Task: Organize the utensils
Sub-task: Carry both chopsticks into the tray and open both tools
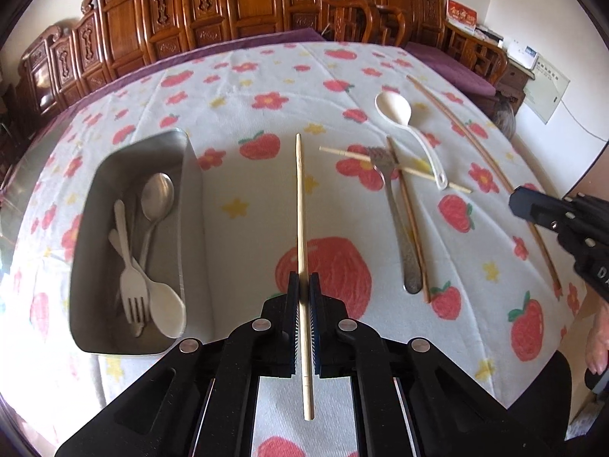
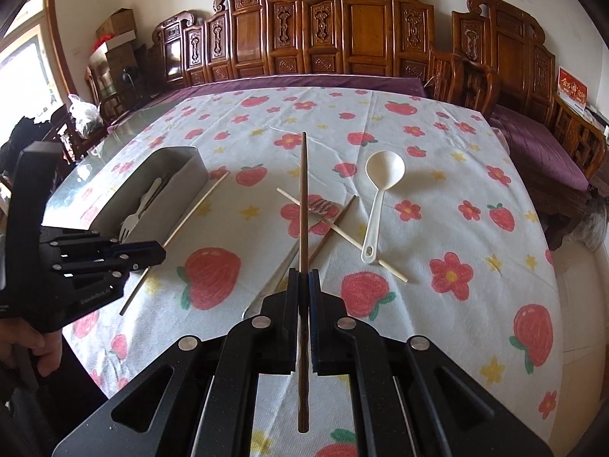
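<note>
Pale wood shows between the pads of the left hand-held gripper (image 1: 303,280): its jaws are clamped on a light chopstick (image 1: 300,205) that runs straight out ahead of it, clear of the cloth. The right hand-held gripper (image 2: 303,276) is likewise clamped, on a dark brown chopstick (image 2: 303,198) that points forward above the surface (image 2: 437,160).

In the left wrist view, a metal tray (image 1: 190,205) sits just left of the held light chopstick, toward the left edge of the surface. Inside the tray lie a metal spoon (image 1: 157,194), a white fork (image 1: 131,289) and a white spoon (image 1: 165,310), overlapping one another.

To the right of the left hand-held gripper, toward the right edge, a metal fork (image 1: 396,221) lies on the cloth with a second brown chopstick (image 1: 413,228) touching it alongside. A second light chopstick (image 1: 396,169) lies across both of them. A white ladle (image 1: 396,108) rests just beyond, its bowl toward the far edge and its handle end lying over that crossing chopstick.

The right wrist view shows the same group ahead of the right hand-held gripper, partly hidden by the held dark chopstick, with the tray near the left edge. A person's hand (image 2: 34,342) holds the left tool at that side. The surface is covered by a white cloth (image 2: 418,228) printed with red fruit and flowers.
</note>
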Demonstrator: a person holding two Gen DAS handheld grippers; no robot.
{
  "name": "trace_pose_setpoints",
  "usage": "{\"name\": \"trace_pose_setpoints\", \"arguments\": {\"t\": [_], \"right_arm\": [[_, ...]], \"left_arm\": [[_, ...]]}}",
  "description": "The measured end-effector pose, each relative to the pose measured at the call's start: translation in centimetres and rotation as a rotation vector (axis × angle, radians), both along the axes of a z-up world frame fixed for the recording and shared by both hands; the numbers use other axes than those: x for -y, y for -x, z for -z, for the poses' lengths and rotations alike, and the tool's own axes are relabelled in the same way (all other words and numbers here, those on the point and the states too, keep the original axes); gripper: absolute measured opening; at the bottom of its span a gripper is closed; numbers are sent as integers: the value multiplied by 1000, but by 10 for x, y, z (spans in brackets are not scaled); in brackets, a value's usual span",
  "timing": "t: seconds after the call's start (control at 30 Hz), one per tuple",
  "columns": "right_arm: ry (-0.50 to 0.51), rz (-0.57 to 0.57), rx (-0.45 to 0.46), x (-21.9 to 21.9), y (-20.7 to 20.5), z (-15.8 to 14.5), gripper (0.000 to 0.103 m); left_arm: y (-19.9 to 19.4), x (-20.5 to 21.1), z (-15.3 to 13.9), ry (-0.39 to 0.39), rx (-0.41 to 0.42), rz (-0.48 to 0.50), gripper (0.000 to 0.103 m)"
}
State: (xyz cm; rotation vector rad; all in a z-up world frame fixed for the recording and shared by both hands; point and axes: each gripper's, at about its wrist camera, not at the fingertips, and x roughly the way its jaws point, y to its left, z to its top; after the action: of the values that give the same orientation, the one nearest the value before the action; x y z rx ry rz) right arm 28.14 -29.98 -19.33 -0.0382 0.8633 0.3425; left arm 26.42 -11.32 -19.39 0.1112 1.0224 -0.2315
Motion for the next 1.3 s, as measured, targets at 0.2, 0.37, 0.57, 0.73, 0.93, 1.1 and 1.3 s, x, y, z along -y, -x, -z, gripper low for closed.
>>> {"name": "trace_pose_setpoints", "arguments": {"t": [0.2, 0.37, 0.57, 0.73, 0.93, 1.1, 1.3], "right_arm": [[-4, -10, 23, -11, 7, -15, 6], [-13, -19, 37, -24, 7, -22, 6], [-17, -41, 44, -45, 3, -24, 6], [-21, -53, 47, -59, 1, -21, 6], [-34, -54, 35, -71, -5, -10, 6], [-24, -61, 30, -81, -14, -1, 6], [-11, -71, 16, -93, -23, 8, 6]], "left_arm": [[8, -12, -31, 16, 56, 4, 4], [9, -26, -52, 28, 98, 14, 4], [8, -41, -64, 34, 131, 18, 4], [6, -54, -68, 38, 169, 31, 4], [-5, -78, -60, 75, 175, 28, 4], [-16, -95, -50, 73, 174, 16, 4], [-27, -118, -29, 90, 138, -16, 4]]}}
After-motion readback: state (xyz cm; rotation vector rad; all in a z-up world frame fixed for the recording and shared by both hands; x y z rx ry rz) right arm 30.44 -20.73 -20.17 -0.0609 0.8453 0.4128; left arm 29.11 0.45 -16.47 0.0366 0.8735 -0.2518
